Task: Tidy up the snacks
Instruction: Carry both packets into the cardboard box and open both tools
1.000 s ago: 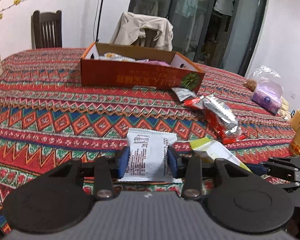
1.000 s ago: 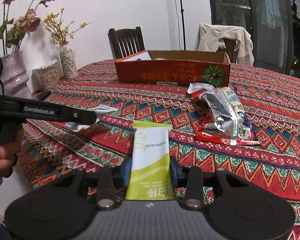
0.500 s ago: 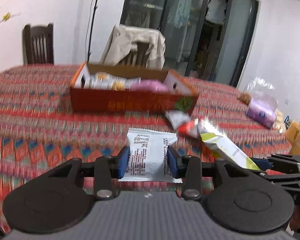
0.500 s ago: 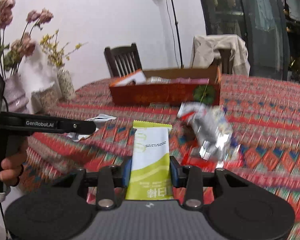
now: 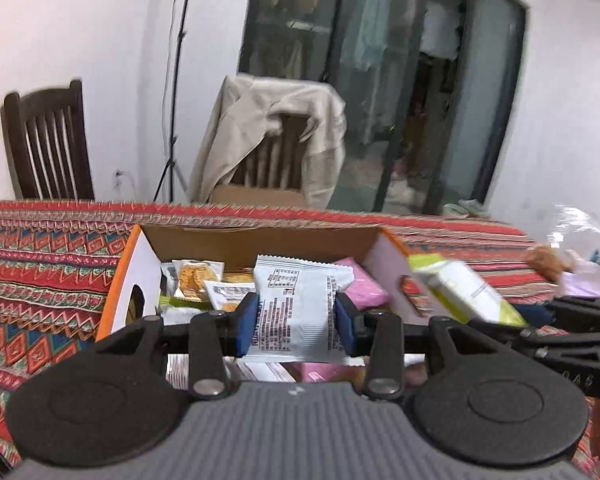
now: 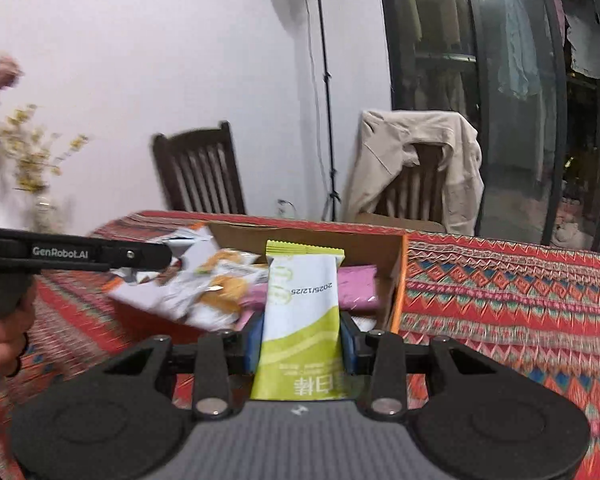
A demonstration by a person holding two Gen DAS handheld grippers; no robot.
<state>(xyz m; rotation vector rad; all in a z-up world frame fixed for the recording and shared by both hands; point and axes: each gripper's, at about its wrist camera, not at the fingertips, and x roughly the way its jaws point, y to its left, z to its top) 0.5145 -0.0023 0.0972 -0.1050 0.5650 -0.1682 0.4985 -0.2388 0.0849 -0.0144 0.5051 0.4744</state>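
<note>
Left gripper (image 5: 296, 322) clamps a white snack packet (image 5: 300, 308) over the open cardboard box (image 5: 260, 240), its long axis running away from the camera. Right gripper (image 6: 300, 344) pinches a green-and-white snack bar (image 6: 300, 312) lengthwise, crimped end pointing forward over the box (date print upside down). Only the right view shows the person's hand (image 6: 4, 340); the left view alone shows the box's white end flap (image 5: 140, 280).

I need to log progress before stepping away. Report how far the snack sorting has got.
Done: the cardboard box already holds several packets, among them a pink packet and cracker packets. In hand: the left tool grips a white packet and the right tool a green-and-white bar, both at the box. Left: releasing both inside.
</note>
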